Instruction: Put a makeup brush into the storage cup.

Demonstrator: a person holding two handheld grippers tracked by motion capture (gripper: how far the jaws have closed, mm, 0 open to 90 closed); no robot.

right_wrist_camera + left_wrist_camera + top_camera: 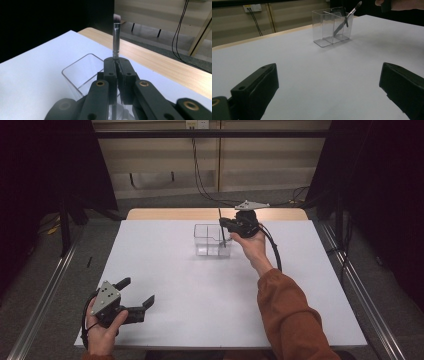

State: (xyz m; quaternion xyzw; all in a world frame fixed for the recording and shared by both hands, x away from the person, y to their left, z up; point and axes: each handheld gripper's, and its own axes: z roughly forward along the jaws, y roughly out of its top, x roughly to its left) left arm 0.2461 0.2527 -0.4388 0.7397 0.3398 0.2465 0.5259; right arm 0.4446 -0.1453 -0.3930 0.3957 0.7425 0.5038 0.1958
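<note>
Brush [116, 37] clamped upright in the jaws of the right gripper [117, 61], bristles up, its lower handle reaching down into the clear organizer [210, 240] at the far middle of the table [200, 295]. In the left gripper view the brush leans inside one of the end compartments. The step in hand looks like seating the brush in the organizer. Next, I judge, the jaws must release only once the handle's end rests on the bottom, then lift straight up clear of the thin walls. The left gripper [135, 295] rests near the table's front edge, jaws spread wide, holding nothing
</note>
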